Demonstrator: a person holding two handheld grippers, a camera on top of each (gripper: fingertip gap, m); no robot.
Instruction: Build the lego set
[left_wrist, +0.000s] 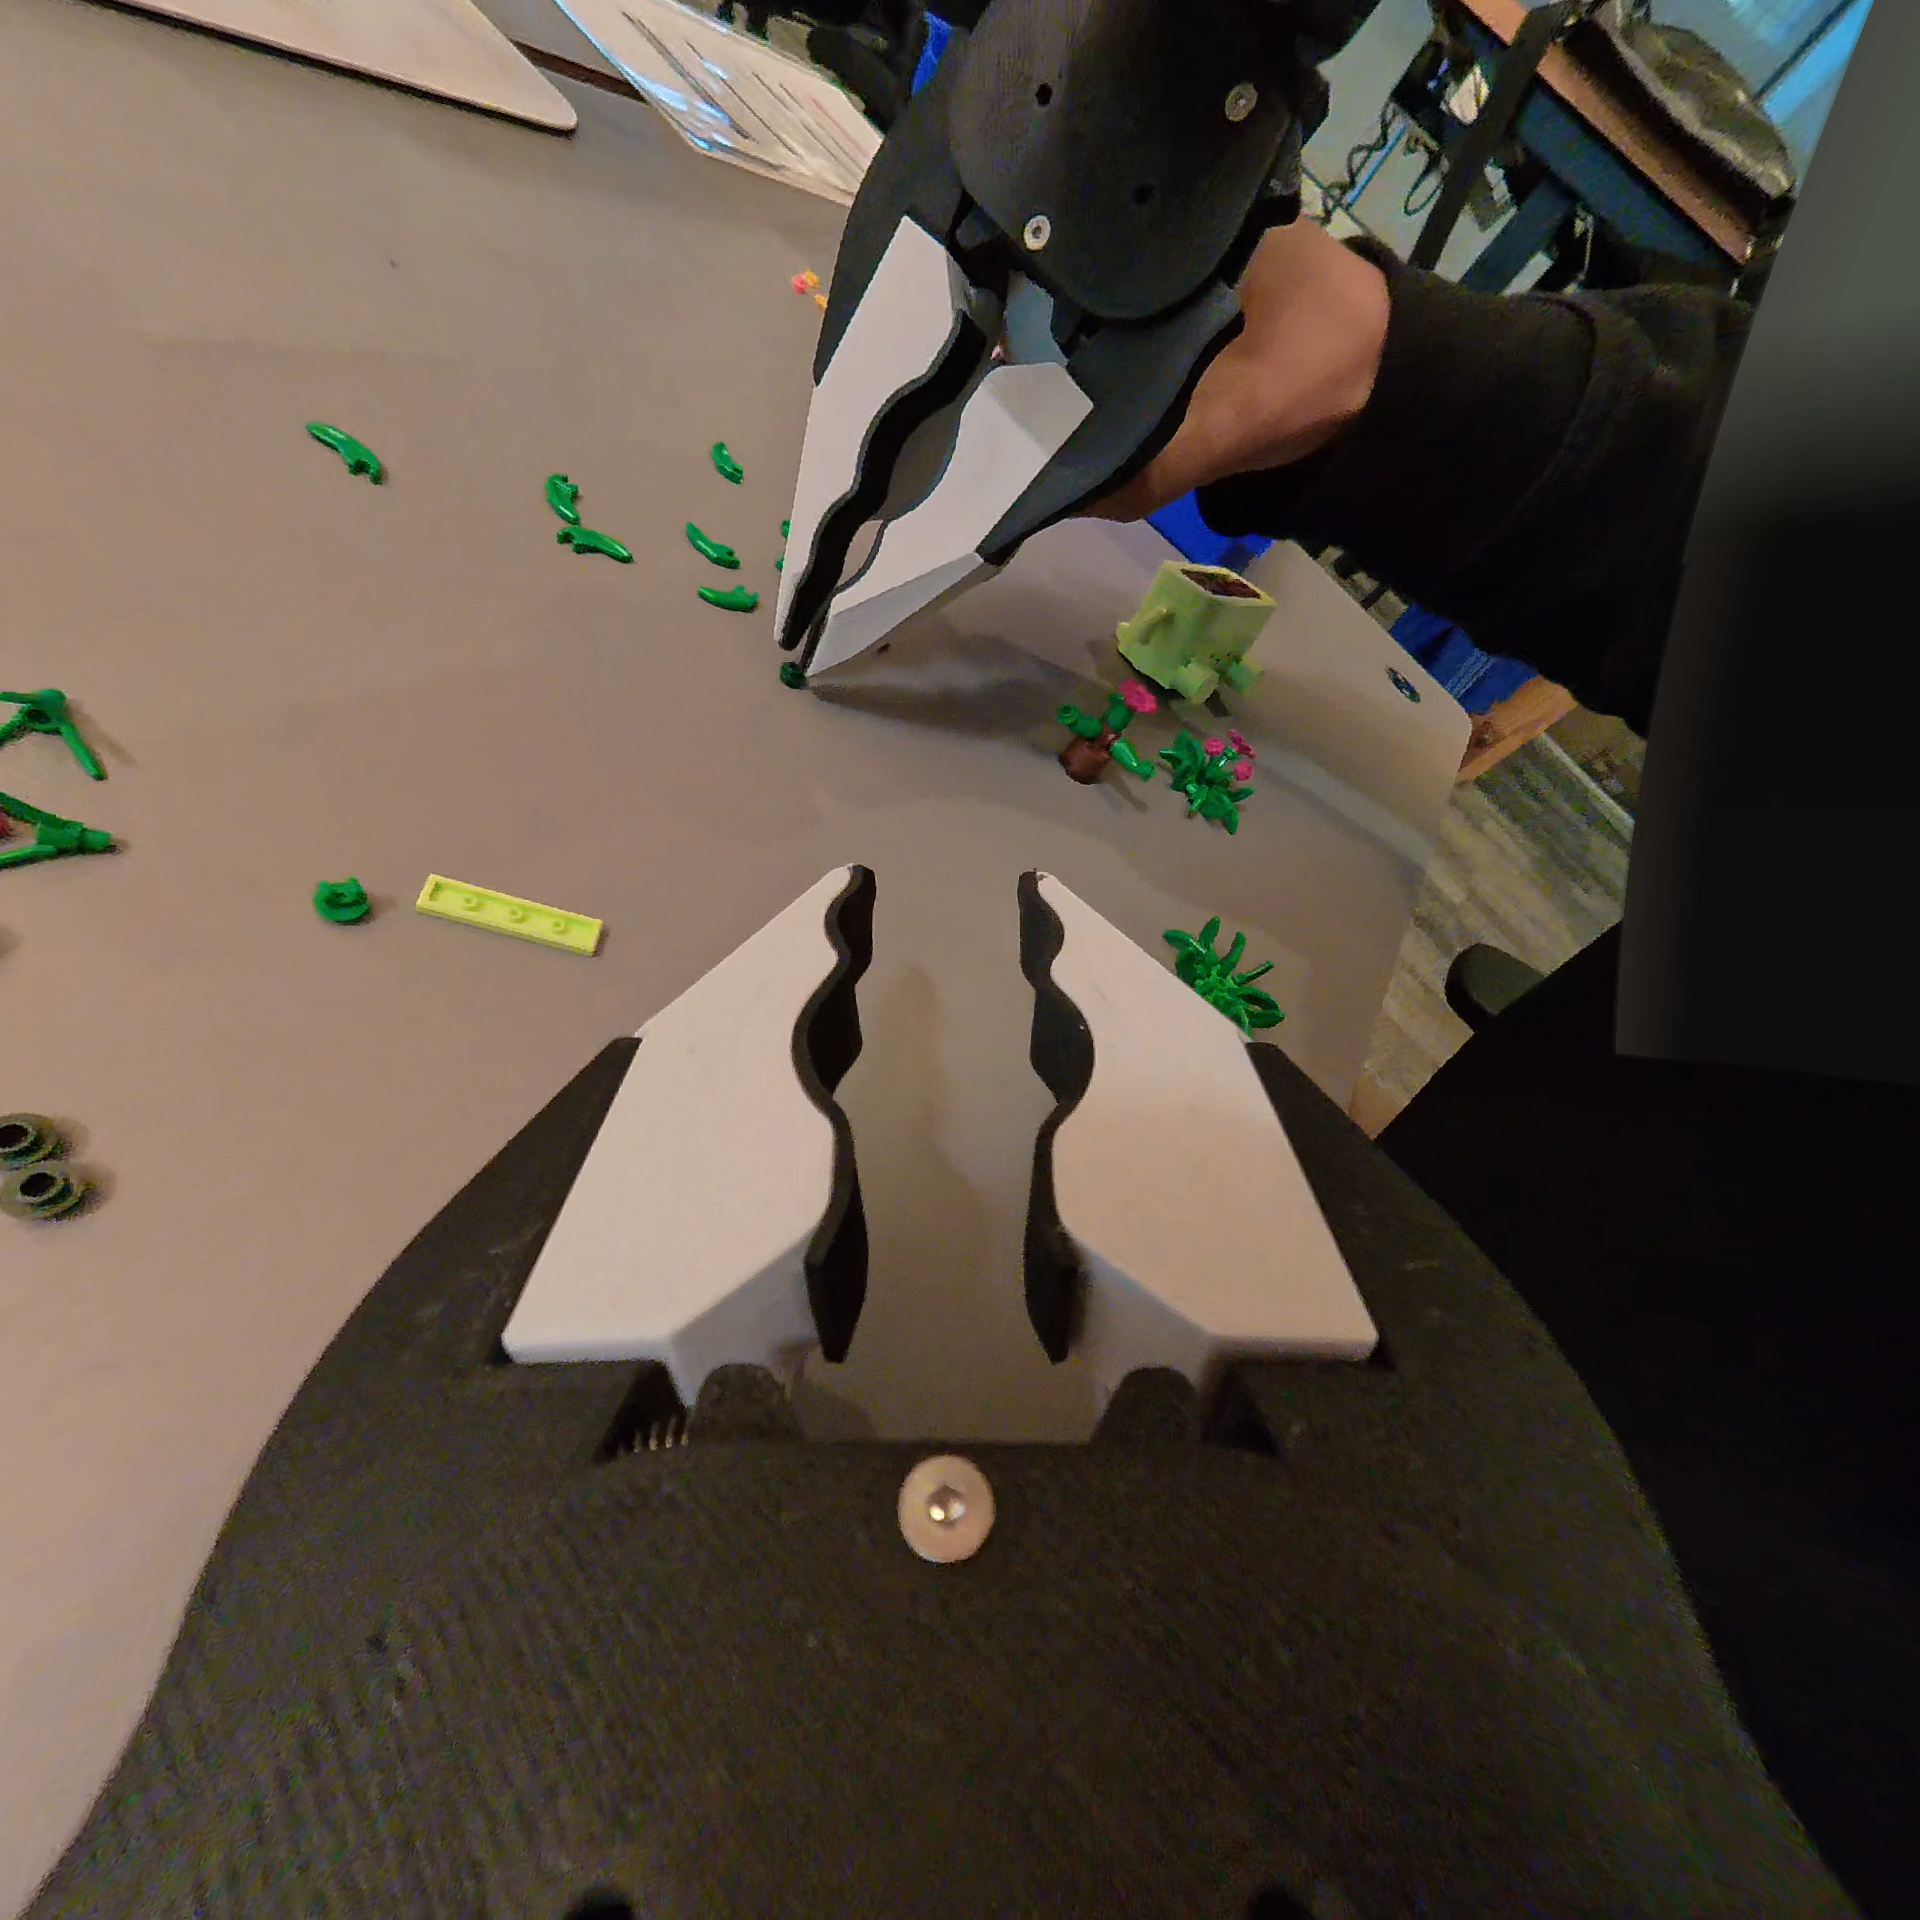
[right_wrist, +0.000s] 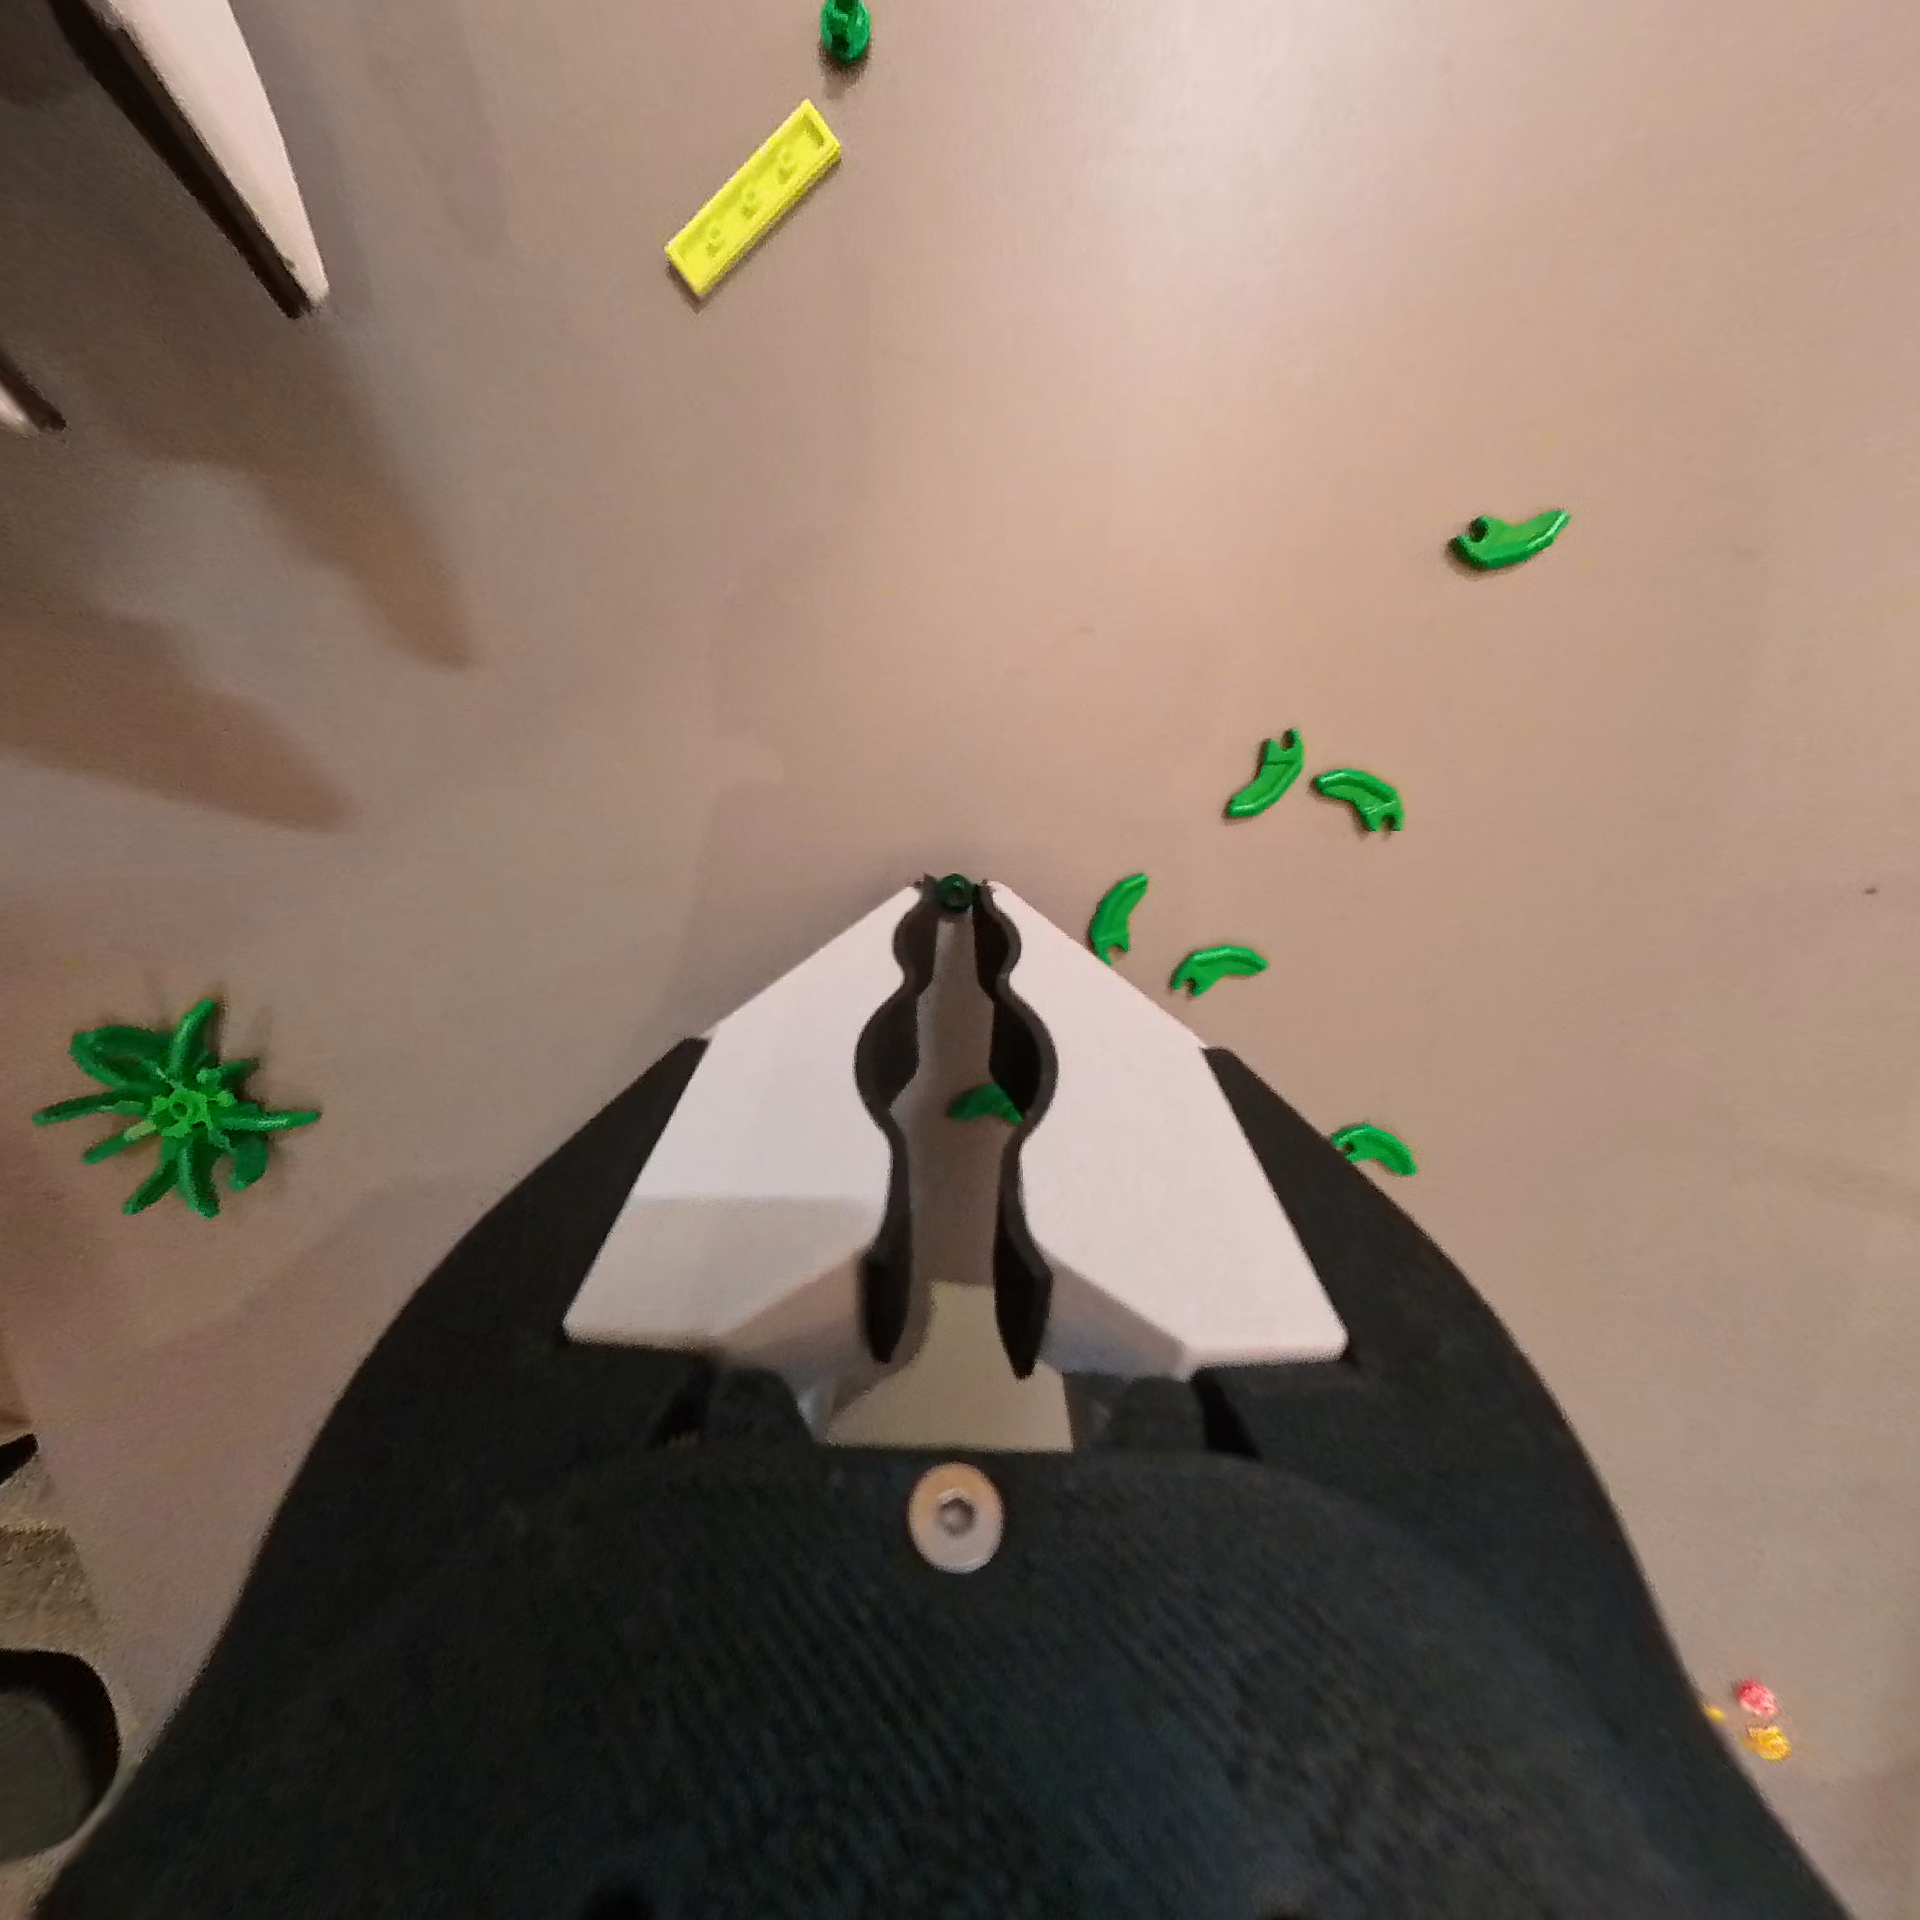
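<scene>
My right gripper (right_wrist: 954, 894) points down at the grey table and is shut on a small dark green round stud (right_wrist: 954, 891) at its tips; in the left wrist view it (left_wrist: 798, 655) shows with the stud (left_wrist: 793, 675) touching the table. My left gripper (left_wrist: 945, 878) is open and empty, hovering above bare table. A lime green pot build (left_wrist: 1195, 623), a small brown stem with green parts and a pink flower (left_wrist: 1101, 738) and a leafy plant with pink flowers (left_wrist: 1210, 774) stand to the right.
Several loose green curved leaves (left_wrist: 597, 540) lie left of the right gripper. A lime flat plate (left_wrist: 509, 912), a green round piece (left_wrist: 341, 900), a spiky green plant (left_wrist: 1226, 977), green stems (left_wrist: 52, 727) and dark rings (left_wrist: 36, 1169) lie around. The table edge (left_wrist: 1403, 935) runs at right. The tips of one gripper are about 12 centimeters away from the tips of the other.
</scene>
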